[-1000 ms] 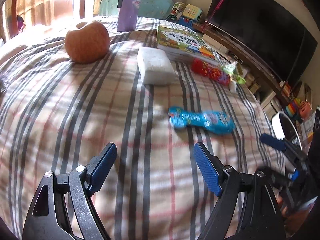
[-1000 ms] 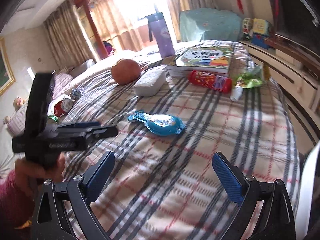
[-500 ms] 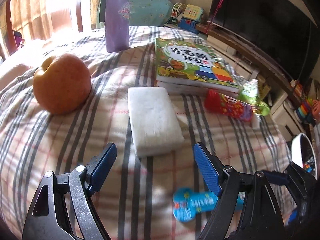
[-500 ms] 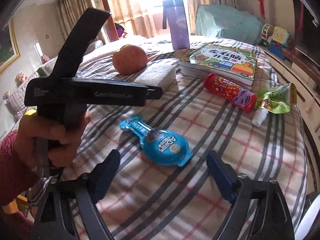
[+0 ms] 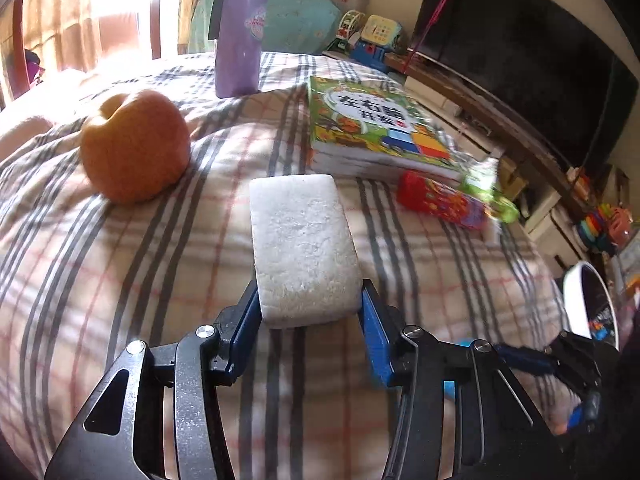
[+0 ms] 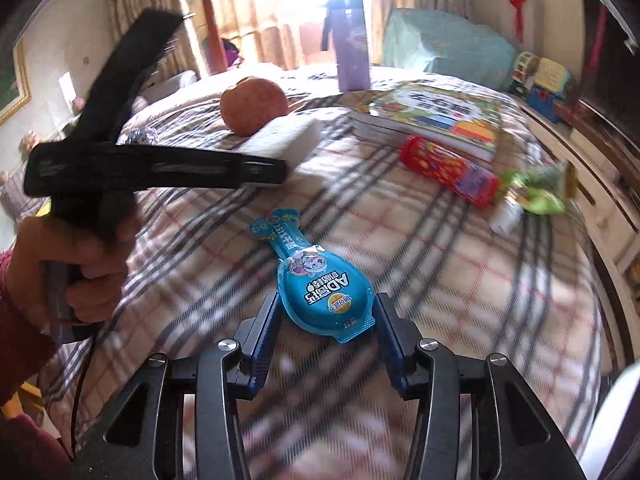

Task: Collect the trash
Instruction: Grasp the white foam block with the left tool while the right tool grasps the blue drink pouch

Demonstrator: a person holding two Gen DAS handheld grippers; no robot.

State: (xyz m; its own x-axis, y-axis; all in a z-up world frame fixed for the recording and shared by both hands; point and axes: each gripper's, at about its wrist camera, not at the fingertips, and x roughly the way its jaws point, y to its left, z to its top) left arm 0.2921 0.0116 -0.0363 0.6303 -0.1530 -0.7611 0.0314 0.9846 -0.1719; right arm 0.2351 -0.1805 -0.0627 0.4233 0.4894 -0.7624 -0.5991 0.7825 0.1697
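Now both jaws are closing: my left hand-held gripper [image 5: 310, 312] brackets the near end of the white foam block [image 5: 302, 248], my right hand-held gripper [image 6: 326, 320] brackets the blue wrapper [image 6: 320, 284] on the bed [image 6: 460, 280], so each lifts cleanly.

blurring: green wrapper [image 6: 536, 192] and plaid bedspread [image 6: 460, 264] at right | hiding: white block's [image 6: 288, 138] near end behind black gripper body | cropping: purple bottle's [image 5: 240, 28] lid at top edge

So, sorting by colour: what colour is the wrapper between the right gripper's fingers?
Bright blue wrapper, clearest in the right wrist view.
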